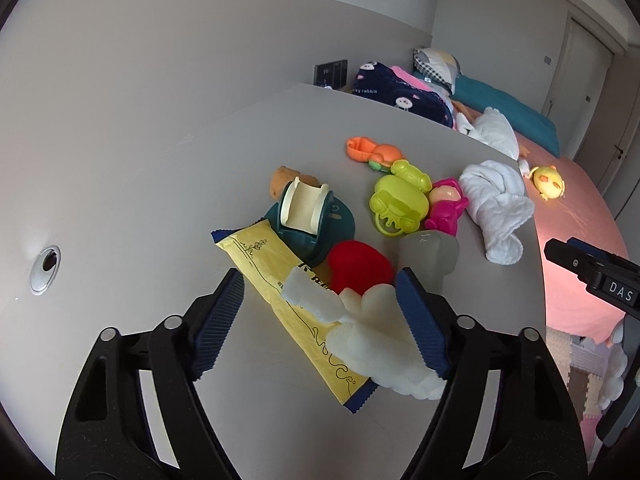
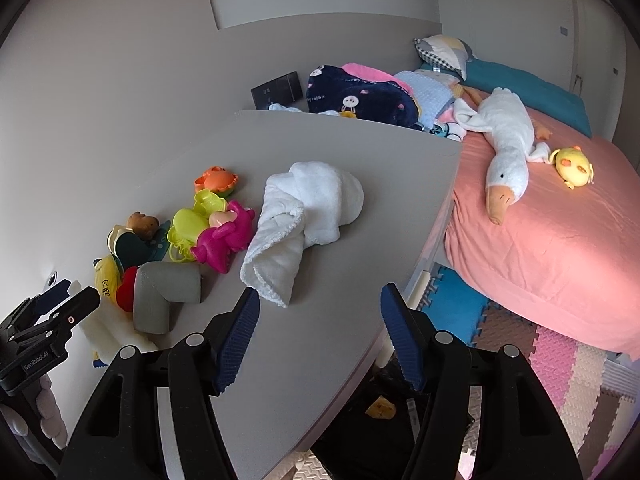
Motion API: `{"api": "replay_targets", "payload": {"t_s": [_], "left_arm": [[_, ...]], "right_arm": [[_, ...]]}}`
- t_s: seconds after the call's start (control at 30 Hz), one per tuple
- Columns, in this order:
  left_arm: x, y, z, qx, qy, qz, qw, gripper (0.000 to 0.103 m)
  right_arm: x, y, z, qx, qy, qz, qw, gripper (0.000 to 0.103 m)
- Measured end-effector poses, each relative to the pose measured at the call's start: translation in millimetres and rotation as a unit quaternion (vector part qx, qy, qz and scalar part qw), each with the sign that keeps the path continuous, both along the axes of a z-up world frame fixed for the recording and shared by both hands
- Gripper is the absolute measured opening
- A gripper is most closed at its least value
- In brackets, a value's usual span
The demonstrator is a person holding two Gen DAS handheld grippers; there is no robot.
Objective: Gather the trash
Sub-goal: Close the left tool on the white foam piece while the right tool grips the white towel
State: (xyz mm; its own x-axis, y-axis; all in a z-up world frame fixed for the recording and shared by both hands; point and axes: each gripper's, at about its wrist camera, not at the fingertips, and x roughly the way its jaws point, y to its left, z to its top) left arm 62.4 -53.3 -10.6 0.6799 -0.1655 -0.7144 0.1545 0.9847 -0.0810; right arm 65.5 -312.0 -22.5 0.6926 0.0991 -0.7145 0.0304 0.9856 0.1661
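A yellow snack wrapper [image 1: 276,280] lies flat on the grey table [image 1: 160,208]. A white foam piece [image 1: 376,336] lies on top of it. My left gripper [image 1: 320,320] is open, its fingers on either side of the wrapper and foam; the right finger [image 1: 420,328] touches the foam. The wrapper [image 2: 105,280] and foam [image 2: 108,332] also show at the left of the right wrist view, beside the left gripper [image 2: 60,312]. My right gripper [image 2: 316,336] is open and empty over the table's front edge.
Behind the wrapper lie a red toy [image 1: 360,268], a grey foam corner [image 1: 430,254], a teal tape holder [image 1: 308,216], plastic toys [image 1: 396,200] and a white towel [image 1: 496,204]. A bed [image 2: 560,240] with a plush goose stands right. A dark bin [image 2: 380,412] sits below the table edge.
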Motion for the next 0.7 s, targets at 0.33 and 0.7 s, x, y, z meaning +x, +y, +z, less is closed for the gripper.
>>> {"api": "replay_targets", "payload": {"t_s": [0.33,0.7], "left_arm": [[14,-4,-9,-0.018,0.010,0.000,0.9998,0.028],[17,-2,-5,-0.076,-0.003,-0.019,0.9969,0.012]], "right_arm": [[15,-8,-6,0.009,0.004,-0.008,1.000,0.064],[33,-6,-8,0.046,-0.002,-0.010,0.999,0.064]]}}
